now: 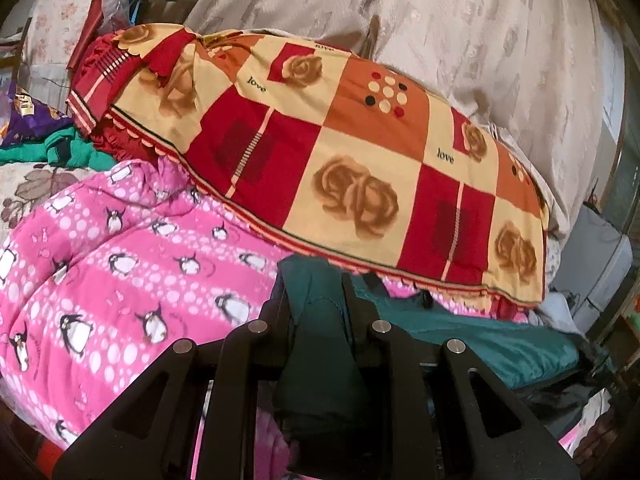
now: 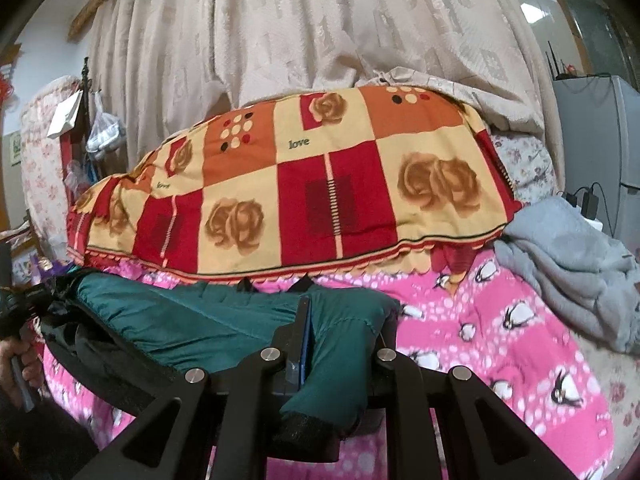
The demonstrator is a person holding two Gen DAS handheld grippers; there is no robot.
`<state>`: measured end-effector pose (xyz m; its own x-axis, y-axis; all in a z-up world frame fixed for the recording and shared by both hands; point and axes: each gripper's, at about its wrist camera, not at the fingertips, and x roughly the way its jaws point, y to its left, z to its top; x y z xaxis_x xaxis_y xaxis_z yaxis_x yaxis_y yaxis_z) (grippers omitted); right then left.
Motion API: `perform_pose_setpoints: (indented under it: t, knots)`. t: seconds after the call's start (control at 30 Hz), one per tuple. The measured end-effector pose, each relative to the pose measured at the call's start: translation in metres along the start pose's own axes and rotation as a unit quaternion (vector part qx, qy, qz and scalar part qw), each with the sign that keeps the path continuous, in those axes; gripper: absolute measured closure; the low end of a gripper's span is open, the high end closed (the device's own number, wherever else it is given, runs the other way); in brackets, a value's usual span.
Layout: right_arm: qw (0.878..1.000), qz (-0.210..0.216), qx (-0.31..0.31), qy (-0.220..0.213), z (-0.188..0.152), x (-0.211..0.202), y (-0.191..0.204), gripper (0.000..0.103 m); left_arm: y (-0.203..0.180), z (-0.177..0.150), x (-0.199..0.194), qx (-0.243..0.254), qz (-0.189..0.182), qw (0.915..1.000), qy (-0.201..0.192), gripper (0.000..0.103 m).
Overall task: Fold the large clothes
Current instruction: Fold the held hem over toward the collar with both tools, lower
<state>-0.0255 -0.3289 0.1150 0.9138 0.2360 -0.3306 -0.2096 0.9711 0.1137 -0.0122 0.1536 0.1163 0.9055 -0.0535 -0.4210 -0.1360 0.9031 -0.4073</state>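
A dark teal padded jacket (image 2: 208,320) is held stretched above a pink penguin-print quilt (image 2: 500,320). My right gripper (image 2: 344,320) is shut on the jacket's sleeve end, whose black knit cuff (image 2: 304,428) hangs between the fingers. My left gripper (image 1: 316,292) is shut on the other end of the teal jacket (image 1: 460,332), with dark fabric bunched between its fingers. The left gripper and the hand holding it also show at the left edge of the right wrist view (image 2: 20,308).
A long pillow (image 1: 340,152) in a red, orange and cream rose-print cover lies across the bed behind the jacket. A grey blanket (image 2: 568,260) is heaped at the right. Beige curtains (image 2: 320,32) hang behind. Green clothes (image 1: 44,148) and clutter lie far left.
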Motion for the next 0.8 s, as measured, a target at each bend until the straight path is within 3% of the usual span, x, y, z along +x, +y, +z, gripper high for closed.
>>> perform_pose_setpoints:
  t: [0.23,0.43,0.57,0.8]
  knots:
    - [0.999,-0.023,0.041,-0.007,0.035,0.054,-0.010,0.090,-0.022,0.039,0.041,-0.012,0.008,0.9997,-0.017,0.086]
    - [0.995,-0.030,0.095,0.003,0.066,0.126,-0.030,0.090,-0.029,0.065,0.128,0.017,0.041,0.9989,0.017,0.086]
    - [0.995,-0.053,0.078,0.013,0.061,0.175,-0.029,0.090,-0.030,0.058,0.174,0.042,0.061,0.9969,0.028,0.086]
    - [0.992,-0.069,0.086,0.056,0.036,0.243,-0.046,0.090,-0.015,0.026,0.244,0.039,0.071,0.9955,0.050,0.086]
